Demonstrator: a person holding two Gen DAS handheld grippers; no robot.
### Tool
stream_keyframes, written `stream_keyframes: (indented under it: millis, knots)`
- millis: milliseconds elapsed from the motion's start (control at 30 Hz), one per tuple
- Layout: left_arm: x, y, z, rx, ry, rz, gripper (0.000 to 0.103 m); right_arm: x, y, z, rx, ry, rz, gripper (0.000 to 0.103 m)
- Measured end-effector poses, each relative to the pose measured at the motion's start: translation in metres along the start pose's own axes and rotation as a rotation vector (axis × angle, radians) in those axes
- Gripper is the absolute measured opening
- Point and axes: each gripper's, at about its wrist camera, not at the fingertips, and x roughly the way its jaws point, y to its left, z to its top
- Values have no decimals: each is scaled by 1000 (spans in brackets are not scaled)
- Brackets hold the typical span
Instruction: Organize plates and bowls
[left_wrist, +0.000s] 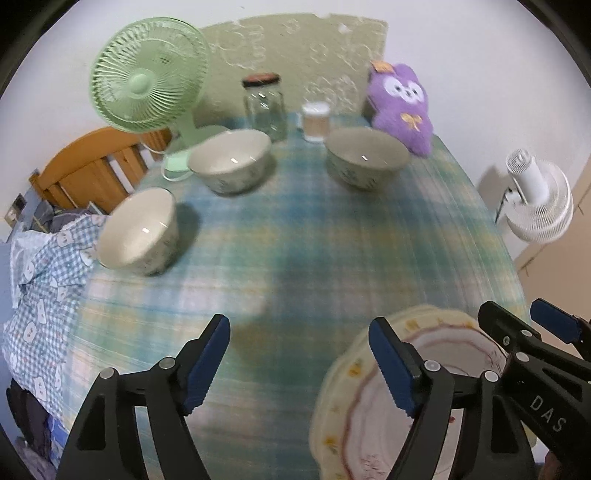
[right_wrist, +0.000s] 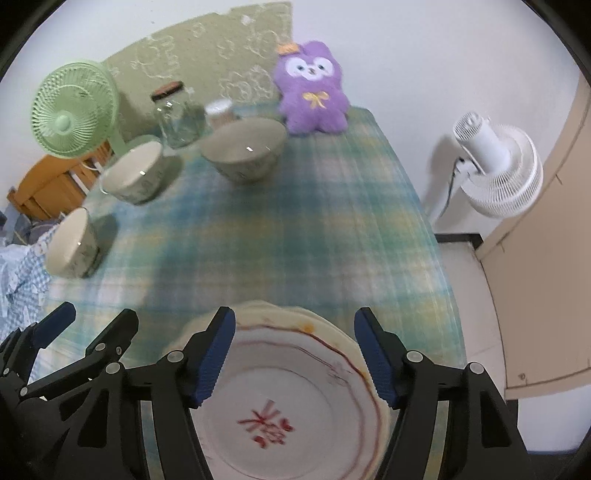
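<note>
Reading "DAS", the right claw (left_wrist: 524, 325) hovers over stacked plates (left_wrist: 373, 406).

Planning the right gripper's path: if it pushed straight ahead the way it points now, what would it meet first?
Most likely the plates right below and ahead of the open right gripper. If it passes above them, the next thing in line looks like the nearest bowl, though depth is unclear.
</note>
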Motion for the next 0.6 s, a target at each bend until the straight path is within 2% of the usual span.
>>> stream_keyframes:
  millis: [267,533,600]
  knots:
    - [-4,56,19,8,-32,-32,81,-12,53,18,48,-58,24,70]
    - [6,118,40,50,-53,-25,80,-9,132,33,29,-93,33,70]
    - [13,132,46,49,-43,-37,76,-4,152,38,21,-93,37,70]
